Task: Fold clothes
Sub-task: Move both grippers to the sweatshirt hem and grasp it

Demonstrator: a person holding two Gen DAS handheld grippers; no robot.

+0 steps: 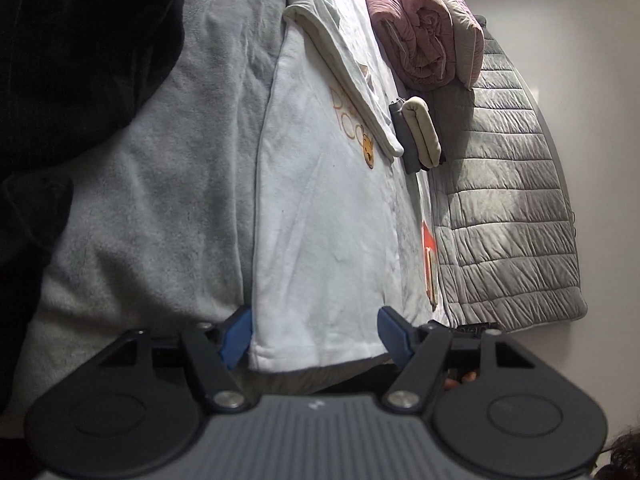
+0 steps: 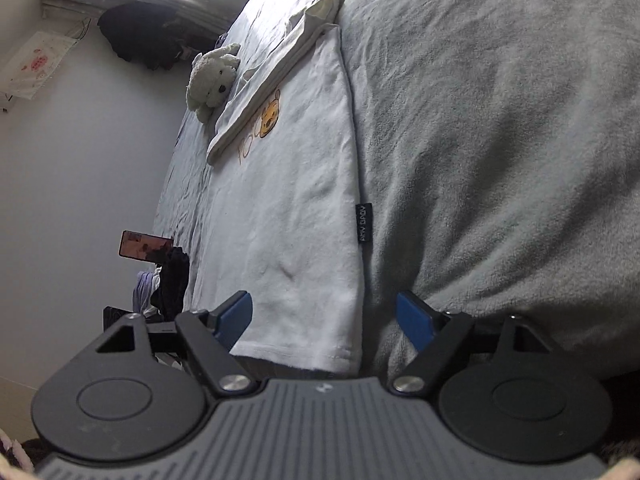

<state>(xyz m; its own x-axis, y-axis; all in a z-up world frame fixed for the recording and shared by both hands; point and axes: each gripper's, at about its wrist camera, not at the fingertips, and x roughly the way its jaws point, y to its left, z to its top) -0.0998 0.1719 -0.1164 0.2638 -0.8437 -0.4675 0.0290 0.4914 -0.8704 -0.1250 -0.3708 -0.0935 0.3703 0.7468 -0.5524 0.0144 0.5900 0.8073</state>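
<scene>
A white T-shirt (image 1: pixel 324 216) with an orange bear print lies flat on a grey fleece blanket (image 1: pixel 168 184), its sides folded inward and a cream sleeve laid across the chest. My left gripper (image 1: pixel 316 334) is open, its blue pads straddling the shirt's hem near one corner. In the right wrist view the same T-shirt (image 2: pixel 292 200) stretches away from me, a black side label on its right edge. My right gripper (image 2: pixel 324 326) is open too, one pad over the hem and the other over the blanket (image 2: pixel 500 160), with the shirt's corner between them.
A rolled pink quilt (image 1: pixel 416 28), a grey quilted jacket (image 1: pixel 516 200) and small folded cream and dark items (image 1: pixel 420 136) lie beyond the shirt. Dark clothing (image 1: pixel 72 60) fills the upper left. A white plush dog (image 2: pixel 212 80), a phone (image 2: pixel 144 246) and dark garments (image 2: pixel 172 280) sit at the bed's far side.
</scene>
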